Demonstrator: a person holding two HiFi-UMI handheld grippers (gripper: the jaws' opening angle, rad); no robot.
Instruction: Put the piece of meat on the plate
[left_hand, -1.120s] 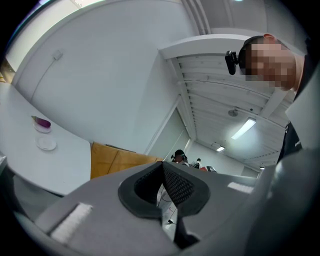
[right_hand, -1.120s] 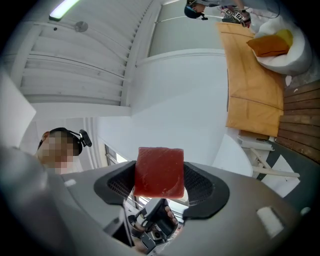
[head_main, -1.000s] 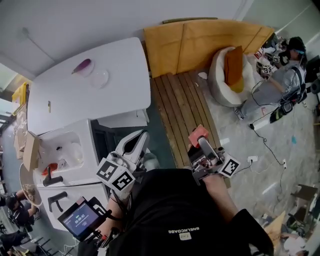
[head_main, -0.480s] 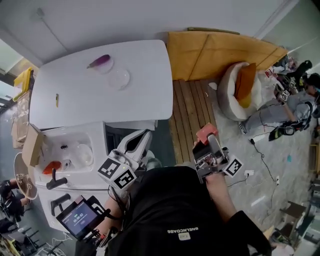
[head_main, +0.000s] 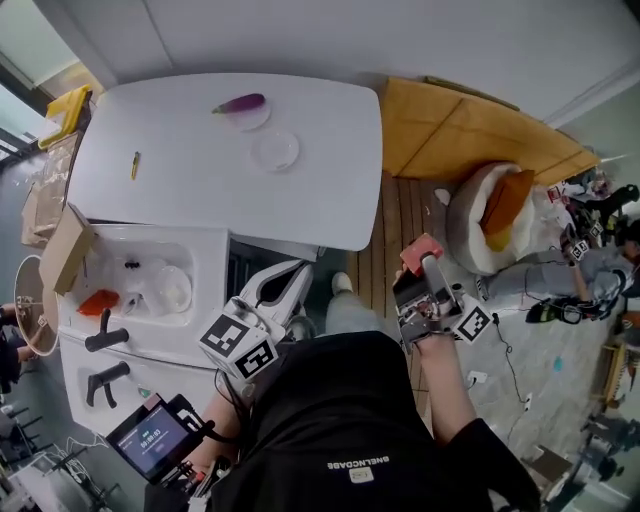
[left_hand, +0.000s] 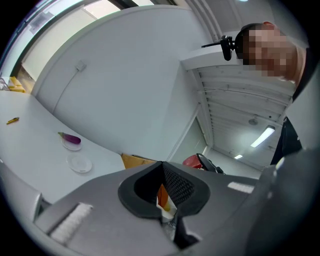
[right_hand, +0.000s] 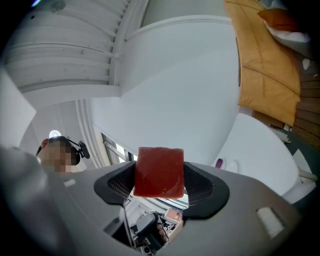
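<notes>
- The right gripper (right_hand: 159, 184) has its fingers (right_hand: 201, 186) clamped on the piece of meat (right_hand: 159, 170). It is a red, squarish slab pinched by its two side edges, and much of it stands proud of the pads.
- The left gripper (left_hand: 162, 170) has its fingers (left_hand: 181, 186) closed tip to tip with nothing between them. It hangs idle, close to the person's body.
- The meat is therefore in the air, off the white bench (head_main: 170, 190) and well apart from anything on it.
- Toward the far side of the bench lies an empty clear plate (head_main: 275, 150). Near it a second plate (head_main: 256, 119) carries an eggplant (head_main: 240, 102).
- Slip risk: the hold is on the edges only. A soft, slick slab could squeeze out or swing on the way over, and it would drop to the floor or onto bare bench.
- Wrong-target risk: the two plates sit close together, so a hasty approach could land the meat beside the eggplant. I judge the empty plate to be the one intended.
- Placement risk: the clear plate looks light and is hard to see against the white top. A low approach could nudge it, and a release from high up could let the meat bounce off its rim.
</notes>
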